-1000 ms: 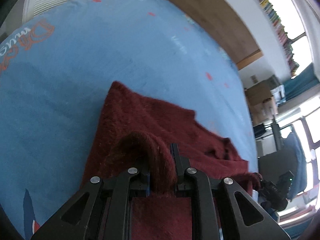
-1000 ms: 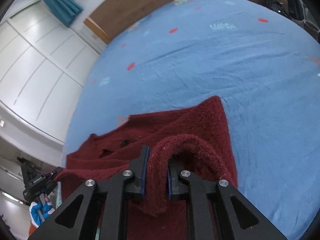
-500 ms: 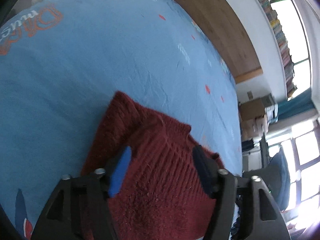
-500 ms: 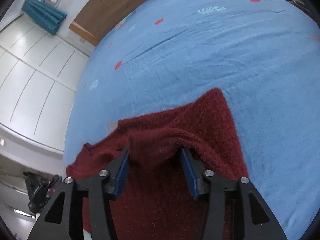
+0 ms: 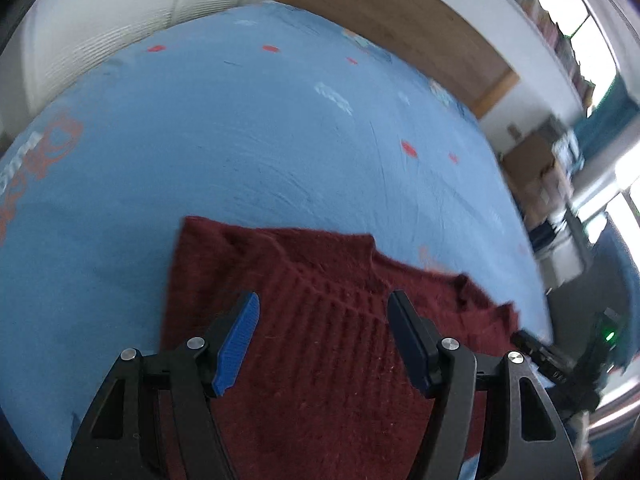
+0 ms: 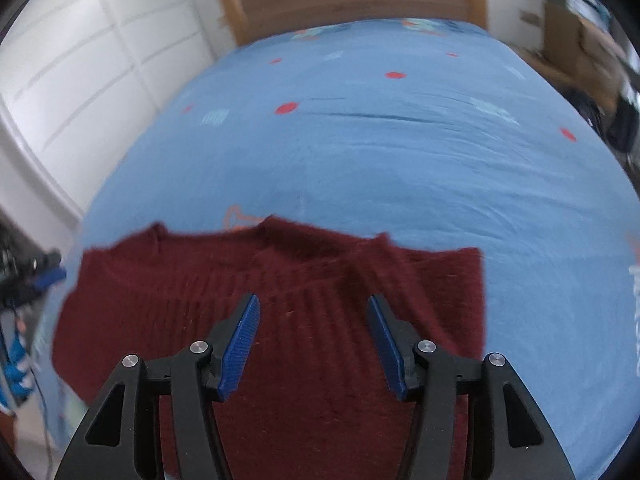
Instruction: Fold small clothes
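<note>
A dark red knitted sweater (image 5: 320,320) lies folded on the blue bed sheet (image 5: 240,140). It also shows in the right wrist view (image 6: 312,320), with its far edge lying across the sheet (image 6: 360,152). My left gripper (image 5: 322,304) is open and empty above the sweater's near part. My right gripper (image 6: 312,308) is open and empty above the sweater too. The right gripper shows as a dark shape (image 5: 560,360) at the sweater's right end in the left wrist view. Both views are blurred.
A wooden headboard (image 6: 348,0) stands at the far end of the bed. White wardrobe doors (image 6: 80,80) are to the left. Cardboard boxes (image 5: 536,168) and dark furniture stand beyond the bed's right edge.
Both grippers let go of the sweater's folds and opened. The released cloth now lies flat on the sweater. Both grippers have pulled back and tilted up.
</note>
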